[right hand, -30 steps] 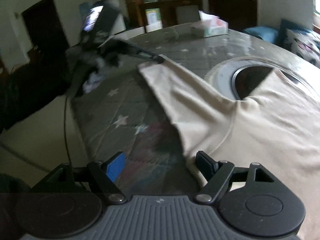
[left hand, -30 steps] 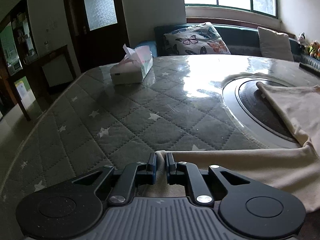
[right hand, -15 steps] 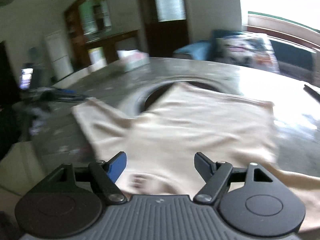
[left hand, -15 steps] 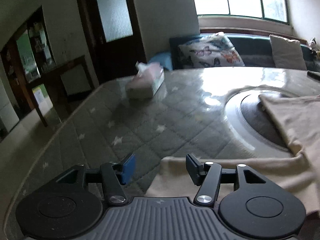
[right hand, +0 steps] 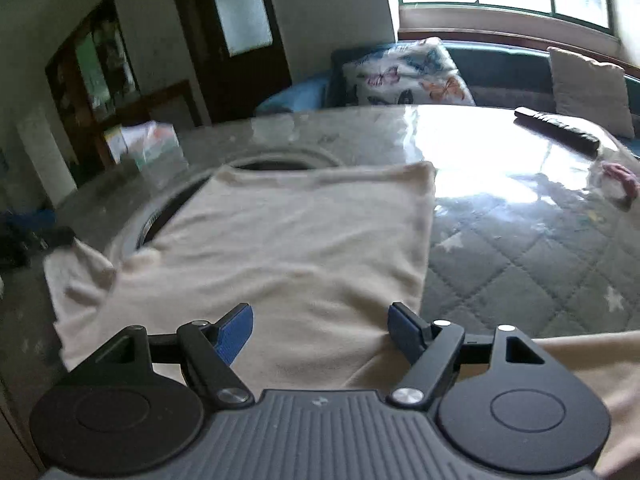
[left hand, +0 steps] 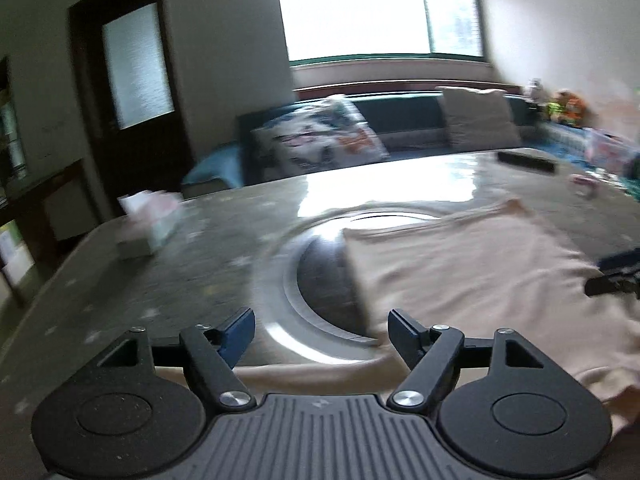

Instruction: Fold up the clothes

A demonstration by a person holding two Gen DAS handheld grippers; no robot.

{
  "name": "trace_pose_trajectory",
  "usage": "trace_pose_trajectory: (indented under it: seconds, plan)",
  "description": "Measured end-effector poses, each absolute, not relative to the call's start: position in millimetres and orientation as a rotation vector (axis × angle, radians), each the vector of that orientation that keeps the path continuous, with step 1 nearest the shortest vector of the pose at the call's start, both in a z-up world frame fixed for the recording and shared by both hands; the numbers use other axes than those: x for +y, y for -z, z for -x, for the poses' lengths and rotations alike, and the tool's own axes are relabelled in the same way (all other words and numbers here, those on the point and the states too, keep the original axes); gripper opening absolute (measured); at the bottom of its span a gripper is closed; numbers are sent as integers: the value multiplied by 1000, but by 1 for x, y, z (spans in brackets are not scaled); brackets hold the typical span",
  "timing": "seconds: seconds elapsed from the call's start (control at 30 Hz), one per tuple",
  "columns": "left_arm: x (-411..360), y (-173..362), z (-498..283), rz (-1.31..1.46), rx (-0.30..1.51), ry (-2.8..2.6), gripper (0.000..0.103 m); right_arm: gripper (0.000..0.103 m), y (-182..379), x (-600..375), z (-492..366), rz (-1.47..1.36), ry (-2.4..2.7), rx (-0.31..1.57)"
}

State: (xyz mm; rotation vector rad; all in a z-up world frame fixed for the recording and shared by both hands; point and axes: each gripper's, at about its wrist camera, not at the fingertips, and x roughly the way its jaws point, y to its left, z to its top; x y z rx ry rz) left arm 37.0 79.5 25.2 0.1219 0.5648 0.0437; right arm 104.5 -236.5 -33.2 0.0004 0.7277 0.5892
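On my left feed, far over at about nine o'clock, I see the tissue box (left hand: 150,222) sitting on the quilted tabletop (left hand: 180,280), blurred by motion. My left hand-held gripper (left hand: 322,330) has its jaws spread wide with nothing between them, and it hangs over the metal ring (left hand: 280,308) set into the middle of the tabletop, just above one sleeve of the shirt that runs along the bottom of the view. From twelve to three o'clock lies the beige T-shirt (left hand: 472,276), spread flat with its left edge lapping over the dark centre of the ring. At about three o'clock on that feed I catch the dark tips of the other tool (left hand: 616,276) over the shirt. Beyond it, near one o'clock, a black remote (left hand: 526,160) rests on the glossy far side of the tabletop. On my right feed, the tissue box (right hand: 150,142) shows at ten o'clock, and the shirt's left sleeve (right hand: 80,276) lies rumpled at nine o'clock. My right hand-held gripper (right hand: 320,326) is also spread apart and grips nothing; it is over the near part of the T-shirt (right hand: 288,248), whose body stretches away toward twelve o'clock, its far hem crossing the ring. At one o'clock the remote (right hand: 556,128) lies near the tabletop's edge, and a small pink object (right hand: 620,178) sits at two o'clock, too blurred for me to name.
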Motion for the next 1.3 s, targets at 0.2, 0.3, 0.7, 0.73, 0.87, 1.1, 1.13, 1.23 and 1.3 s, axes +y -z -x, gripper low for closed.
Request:
trace_pose_trajectory:
  seconds: [0.2, 0.3, 0.7, 0.73, 0.87, 1.1, 1.13, 1.23, 1.3]
  plan:
    - [17, -16, -50, -152, 579, 140, 78, 78, 20, -285, -81, -20, -463, 652]
    - [-18, -9, -56, -183, 592, 226, 78, 77, 22, -312, -68, 0, -347, 653]
    - [-99, 22, -44, -312, 611, 414, 78, 66, 42, -399, -50, -72, -31, 687]
    - [-101, 24, -44, -318, 616, 417, 78, 65, 44, -405, -50, -79, -16, 687]
    - [-106, 30, -43, -331, 627, 417, 78, 60, 49, -418, -58, -105, 16, 678]
    - [-107, 31, -41, -344, 616, 404, 82, 35, 52, -419, -76, -103, 37, 668]
    - [-107, 31, -40, -345, 616, 402, 83, 23, 52, -418, -78, -98, 43, 667]
    - [-106, 30, -39, -349, 617, 405, 83, 9, 49, -418, -85, -85, 51, 661]
    - [-105, 27, -38, -349, 613, 410, 83, 9, 42, -418, -84, -68, 52, 635]
